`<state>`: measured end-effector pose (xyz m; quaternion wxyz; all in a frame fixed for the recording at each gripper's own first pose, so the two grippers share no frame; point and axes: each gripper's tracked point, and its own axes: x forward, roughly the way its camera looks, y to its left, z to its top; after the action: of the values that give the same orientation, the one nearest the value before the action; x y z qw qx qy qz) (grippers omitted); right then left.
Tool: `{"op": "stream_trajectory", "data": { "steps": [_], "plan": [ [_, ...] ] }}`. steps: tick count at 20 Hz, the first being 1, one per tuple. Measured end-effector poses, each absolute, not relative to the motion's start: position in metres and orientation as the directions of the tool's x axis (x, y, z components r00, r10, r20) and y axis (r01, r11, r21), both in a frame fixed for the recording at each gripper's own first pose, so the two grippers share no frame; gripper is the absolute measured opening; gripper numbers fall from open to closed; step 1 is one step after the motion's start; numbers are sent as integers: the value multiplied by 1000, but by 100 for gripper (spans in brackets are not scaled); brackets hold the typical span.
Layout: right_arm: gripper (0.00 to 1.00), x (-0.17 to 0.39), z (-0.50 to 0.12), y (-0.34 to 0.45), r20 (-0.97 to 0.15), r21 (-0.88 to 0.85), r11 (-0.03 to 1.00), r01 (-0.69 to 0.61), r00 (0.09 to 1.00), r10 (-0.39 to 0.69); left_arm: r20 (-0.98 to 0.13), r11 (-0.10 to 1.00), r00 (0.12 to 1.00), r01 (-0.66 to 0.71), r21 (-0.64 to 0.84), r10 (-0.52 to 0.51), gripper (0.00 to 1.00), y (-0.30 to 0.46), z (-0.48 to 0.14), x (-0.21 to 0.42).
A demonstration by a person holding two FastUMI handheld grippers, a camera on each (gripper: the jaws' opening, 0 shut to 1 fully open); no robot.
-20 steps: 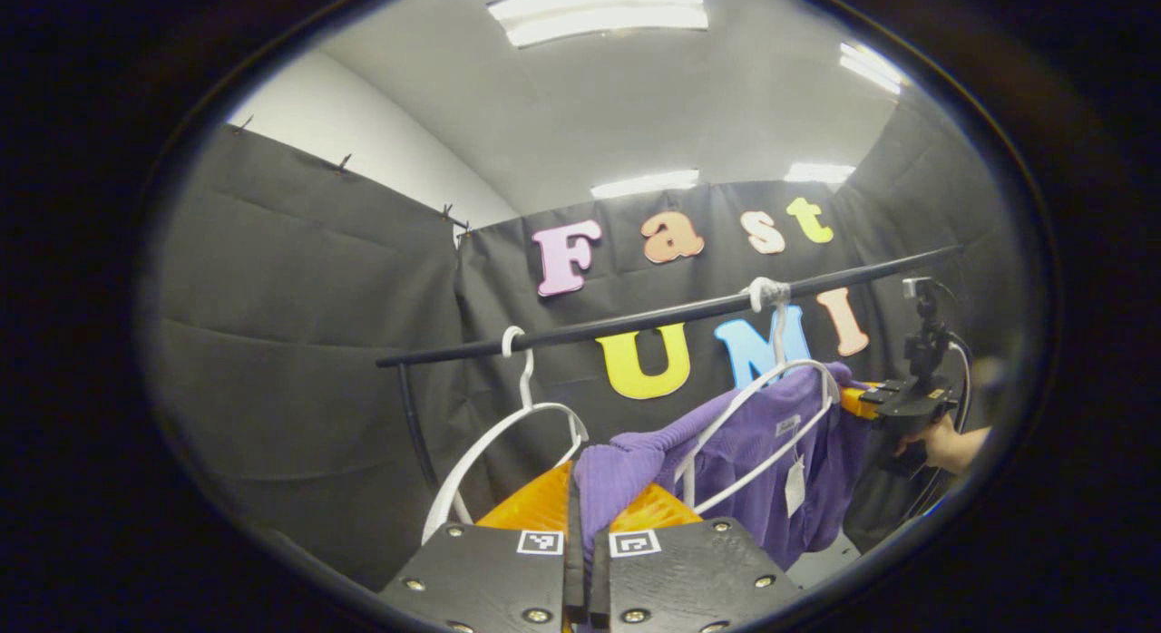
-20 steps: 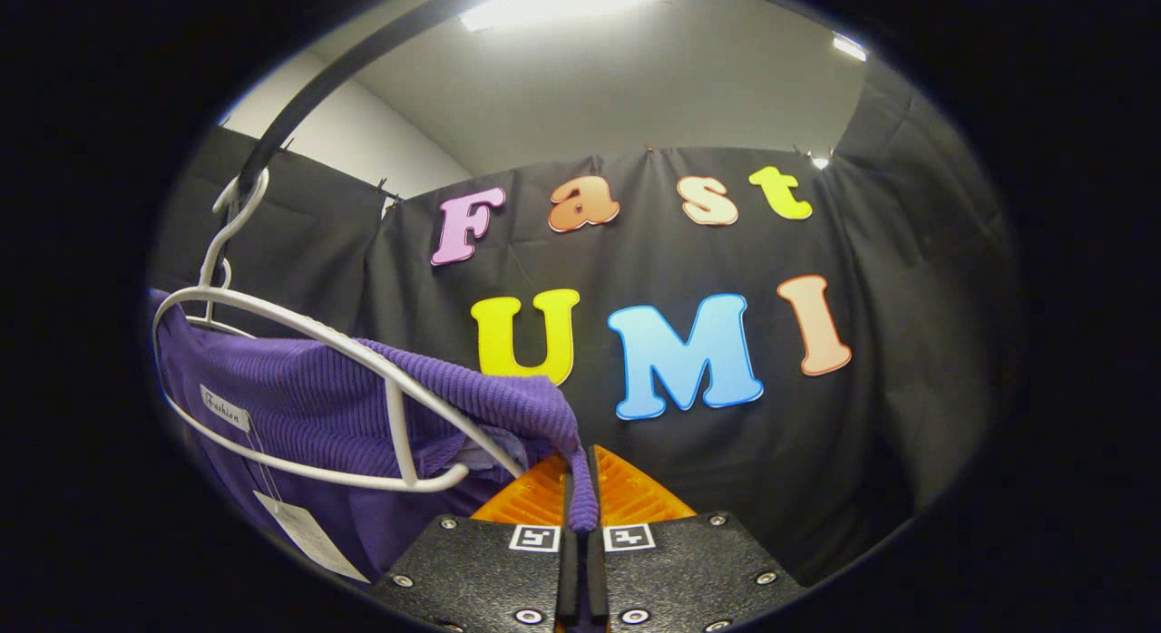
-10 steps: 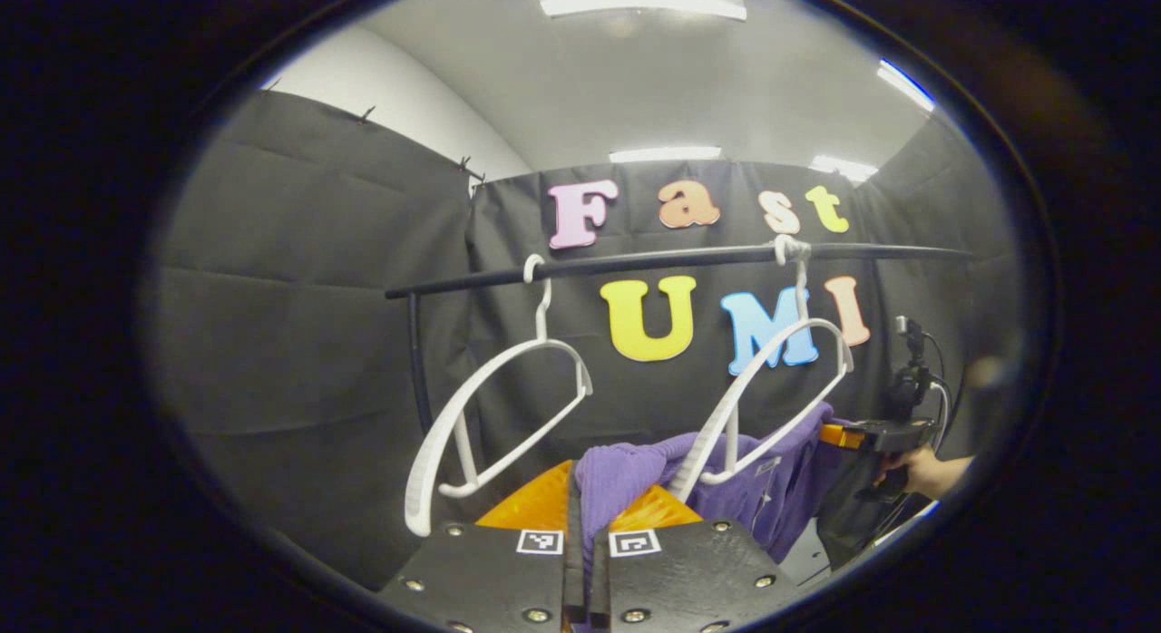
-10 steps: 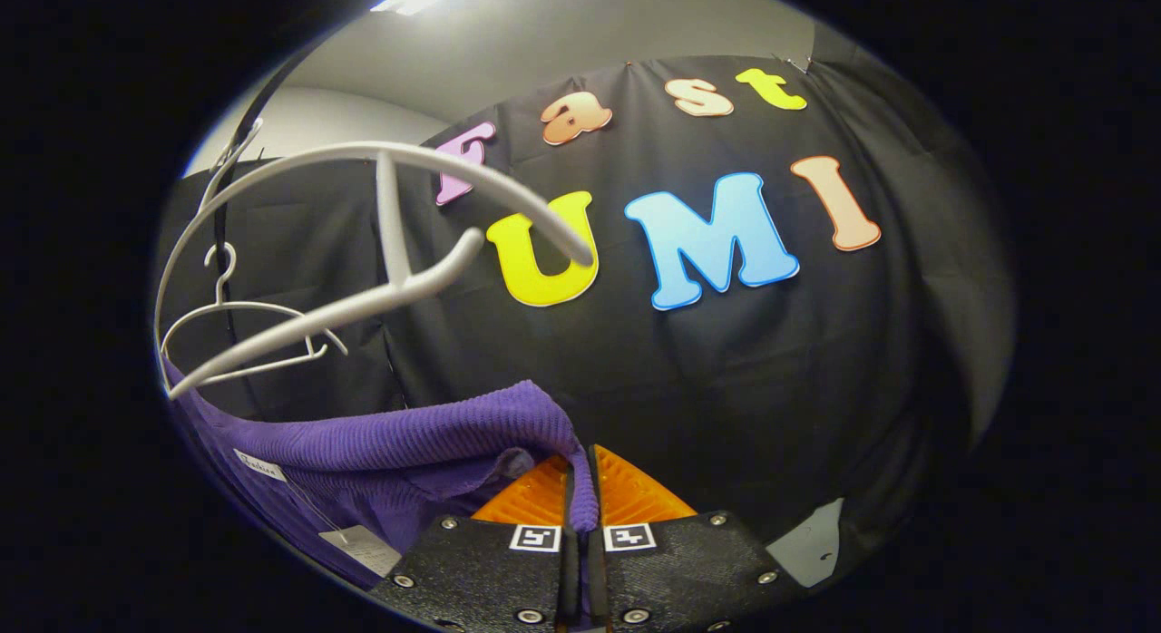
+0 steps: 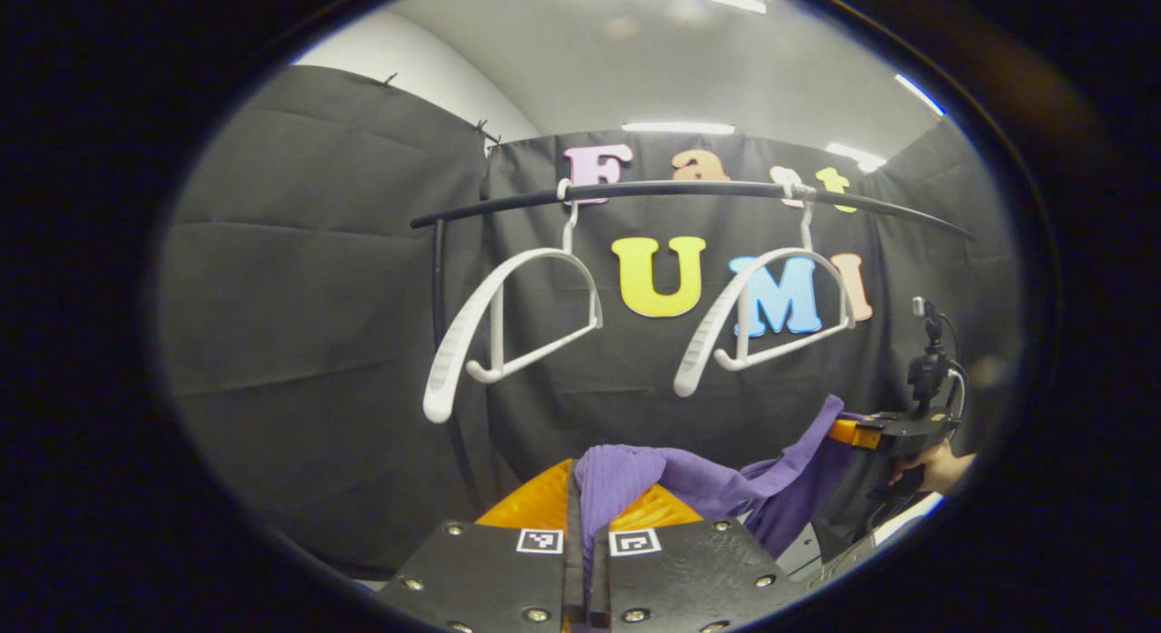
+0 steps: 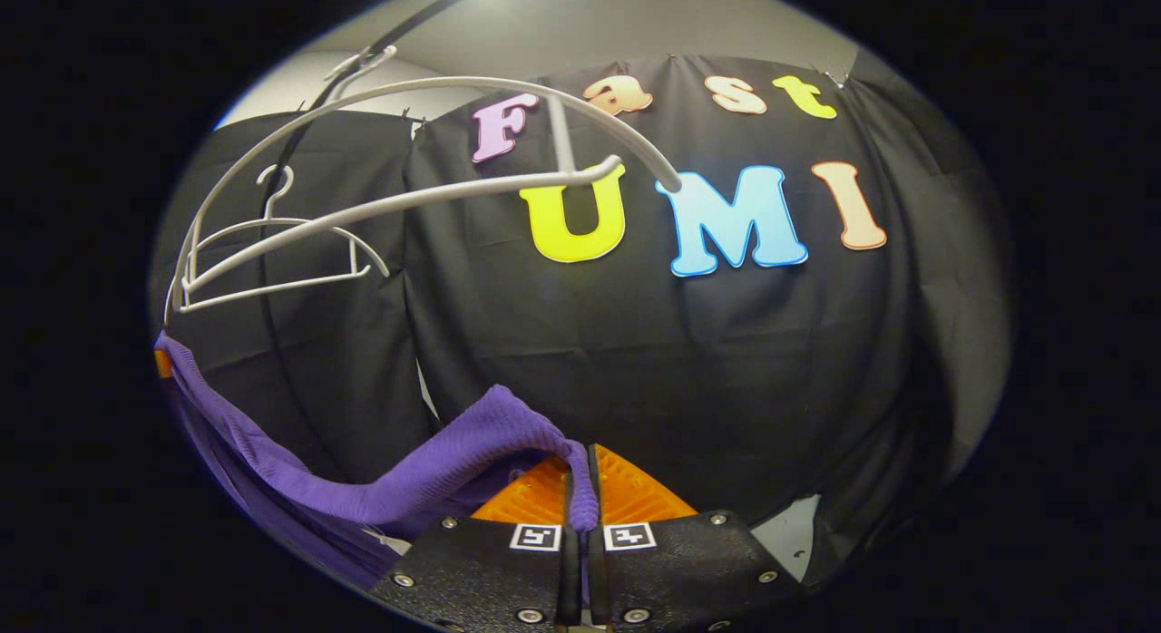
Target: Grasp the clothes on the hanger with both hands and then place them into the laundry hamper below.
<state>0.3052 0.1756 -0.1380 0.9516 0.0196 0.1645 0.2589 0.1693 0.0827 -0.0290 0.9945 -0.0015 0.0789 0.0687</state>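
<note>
A purple knit garment point(image 5: 698, 488) hangs slack between my two grippers, free of the hangers and well below them. My left gripper point(image 5: 582, 511) is shut on one end of it, the cloth bunched between its fingers. In the right gripper view the garment point(image 6: 363, 497) sags to the left and my right gripper point(image 6: 582, 501) is shut on its other end. The right gripper point(image 5: 884, 429), held by a hand point(image 5: 934, 465), also shows at the far right of the left gripper view.
Two bare white hangers point(image 5: 508, 316) point(image 5: 771, 316) hang from a black rail point(image 5: 689, 190) above the garment. The same hangers point(image 6: 435, 180) point(image 6: 272, 252) show at upper left in the right gripper view. A black upright post point(image 5: 449, 361) carries the rail's left end.
Both grippers have dropped lower with the garment, which slid off the right hanger a second ago. That hanger now hangs bare, and the cloth sags farther below the rail.
</note>
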Motion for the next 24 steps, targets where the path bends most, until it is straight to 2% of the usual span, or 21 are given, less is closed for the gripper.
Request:
{"op": "stream_trajectory", "data": {
  "steps": [1, 2, 8, 9, 11, 13, 14, 15, 16, 21, 24],
  "plan": [
    [4, 294, -133, 176, -295, 111, 864, -491, 814, 500, -157, 993, 981, -118, 1, 117, 8, 79, -30, 165],
    [3, 283, -128, 178, -287, 102, 864, -493, 817, 501, -155, 995, 983, -97, -5, 95, 4, 76, -32, 158],
    [3, 212, -83, 182, -208, 80, 867, -492, 842, 498, -97, 999, 994, 39, -29, -42, 4, 58, -16, 125],
    [3, 201, -73, 182, -194, 84, 869, -487, 848, 493, -83, 998, 994, 63, -30, -65, 0, 57, -12, 120],
    [3, 178, -52, 182, -159, 85, 874, -478, 860, 485, -47, 994, 993, 109, -30, -110, 4, 52, 1, 109],
    [3, 157, -23, 183, -111, 77, 880, -469, 873, 475, -6, 987, 988, 156, -39, -156, 0, 45, 15, 99],
    [3, 142, -7, 184, -84, 73, 881, -467, 878, 472, 11, 983, 984, 180, -47, -179, 8, 40, 23, 94],
    [3, 129, 6, 185, -60, 69, 881, -467, 880, 471, 27, 978, 979, 201, -53, -200, 8, 37, 29, 88],
    [3, 116, 18, 186, -37, 64, 881, -470, 881, 472, 43, 974, 975, 220, -56, -218, 3, 33, 36, 82],
    [2, 60, 63, 190, 30, 62, 871, -486, 874, 486, 104, 950, 949, 306, -63, -299, 3, 7, 64, 44],
    [2, 34, 62, 189, 28, 70, 863, -500, 866, 500, 114, 936, 936, 342, -83, -332, 4, -12, 59, 27]
  ]
}}
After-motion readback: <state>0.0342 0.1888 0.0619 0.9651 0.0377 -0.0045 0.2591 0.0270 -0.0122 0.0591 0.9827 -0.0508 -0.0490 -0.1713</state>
